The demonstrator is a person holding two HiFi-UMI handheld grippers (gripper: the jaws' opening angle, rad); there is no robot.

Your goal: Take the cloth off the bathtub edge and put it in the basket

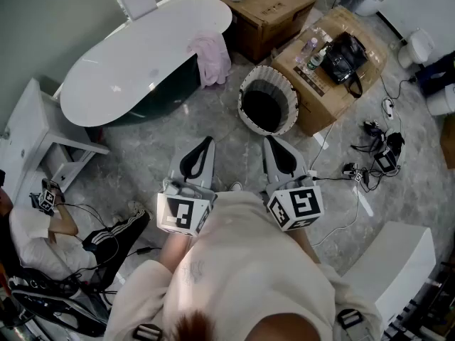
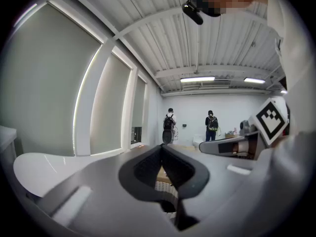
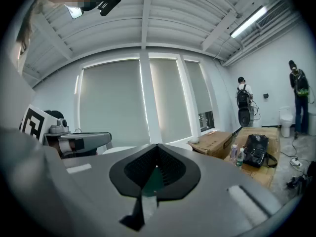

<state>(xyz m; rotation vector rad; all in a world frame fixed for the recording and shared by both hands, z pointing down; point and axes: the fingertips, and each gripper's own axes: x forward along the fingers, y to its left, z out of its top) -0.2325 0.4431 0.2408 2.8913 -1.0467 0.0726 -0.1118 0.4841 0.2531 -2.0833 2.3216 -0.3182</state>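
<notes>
Overhead, the white bathtub [image 1: 135,62] filled the upper left, and a cardboard box [image 1: 313,101] carrying a black bag [image 1: 345,54] touched the ribbed basket [image 1: 269,72] on the floor. The pink cloth [image 1: 212,57] hung over the bathtub edge near the basket. The left gripper [image 1: 207,143] and right gripper [image 1: 270,143] were both clenched on nothing, well short of it.

Oval white bathtub [image 1: 135,62]: glossy, smooth top w/ reflections; dark green side shiny too. Pink cloth [image 1: 212,57] on its rim: soft matt fabric, terry-like. Round white basket [image 1: 245,94]: ribbed woven wall, dark lining. Brown boxes [image 1: 274,9]: matt cardboard. Grey marbled floor [image 1: 213,148]: polished stone look. Grey left gripper [image 1: 208,142] & right gripper [image 1: 270,142]: matt plastic shells; black pads [image 3: 173,171] finely textured.
</notes>
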